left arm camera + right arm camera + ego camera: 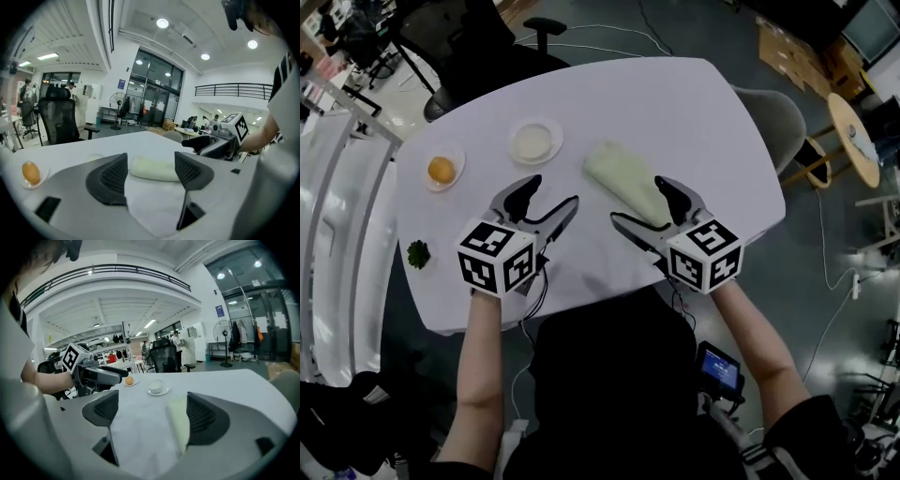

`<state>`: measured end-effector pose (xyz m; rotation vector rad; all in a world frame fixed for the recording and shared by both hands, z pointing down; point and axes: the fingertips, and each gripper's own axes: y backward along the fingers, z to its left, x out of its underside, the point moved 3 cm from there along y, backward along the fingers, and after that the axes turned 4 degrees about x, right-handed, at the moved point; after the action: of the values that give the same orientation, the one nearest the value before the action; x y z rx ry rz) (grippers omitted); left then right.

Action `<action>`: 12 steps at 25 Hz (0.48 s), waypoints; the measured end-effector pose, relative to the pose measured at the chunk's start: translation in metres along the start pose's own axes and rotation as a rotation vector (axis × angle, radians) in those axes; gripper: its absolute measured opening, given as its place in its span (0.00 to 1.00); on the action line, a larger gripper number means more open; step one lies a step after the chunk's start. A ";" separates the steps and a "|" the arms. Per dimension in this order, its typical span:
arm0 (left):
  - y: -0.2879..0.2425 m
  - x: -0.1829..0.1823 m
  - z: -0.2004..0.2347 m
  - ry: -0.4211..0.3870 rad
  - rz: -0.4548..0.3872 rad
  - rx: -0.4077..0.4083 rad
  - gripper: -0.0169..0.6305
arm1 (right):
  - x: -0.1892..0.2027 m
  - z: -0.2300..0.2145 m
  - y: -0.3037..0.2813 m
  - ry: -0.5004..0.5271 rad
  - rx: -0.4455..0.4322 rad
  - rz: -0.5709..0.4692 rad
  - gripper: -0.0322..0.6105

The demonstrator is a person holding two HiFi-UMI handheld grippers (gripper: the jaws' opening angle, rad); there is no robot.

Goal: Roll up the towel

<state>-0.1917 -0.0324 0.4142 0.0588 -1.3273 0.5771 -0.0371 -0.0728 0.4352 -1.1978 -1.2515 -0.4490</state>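
The desk [694, 122] is carrying everything, one white desk with rounded corners; its middle is lying bare, which I judge is serving as working room for the rolling.

The towel [625, 178] is lying right of the middle of the desk, slanting from far left to near right; it is sitting as one pale green roll with no loose flap showing, so the rolling is looking done or nearly so. There is one towel.

The two grippers are hanging above the near half of the desk. The left gripper [548, 197] is pointing at the bare middle, near and left of the roll; its fingers [112, 176] are standing wide apart with nothing between them. The right gripper [639, 203] is hovering at the near end of the roll; its fingers [204, 416] are also spread wide, the roll showing below and beyond them, not pinched. I am reading both as keeping off the roll so as not to disturb it.

Two dishes are sitting far left, well apart from the towel, likely out of the way: a saucer [535, 142] with a white bowl, and a plate [457, 167] with one orange ball [442, 170]; one green sprig [418, 254] is lying alone near the left edge.
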 end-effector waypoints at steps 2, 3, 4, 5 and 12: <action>0.007 -0.003 0.003 0.019 -0.038 -0.043 0.55 | -0.003 0.008 -0.005 0.039 -0.029 0.004 0.76; 0.009 -0.005 0.004 0.031 -0.059 -0.068 0.54 | -0.004 0.010 -0.007 0.050 -0.040 0.004 0.71; 0.012 -0.006 0.005 0.040 -0.078 -0.095 0.52 | -0.006 0.010 -0.010 0.049 -0.048 0.003 0.71; 0.014 -0.007 0.006 0.047 -0.093 -0.121 0.50 | -0.007 0.010 -0.012 0.039 -0.055 0.002 0.71; 0.023 -0.012 0.003 0.048 -0.141 -0.262 0.32 | -0.029 -0.001 -0.020 0.037 -0.090 -0.035 0.52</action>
<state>-0.2054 -0.0178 0.3973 -0.0752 -1.3304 0.2804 -0.0624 -0.0906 0.4185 -1.2394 -1.2325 -0.5556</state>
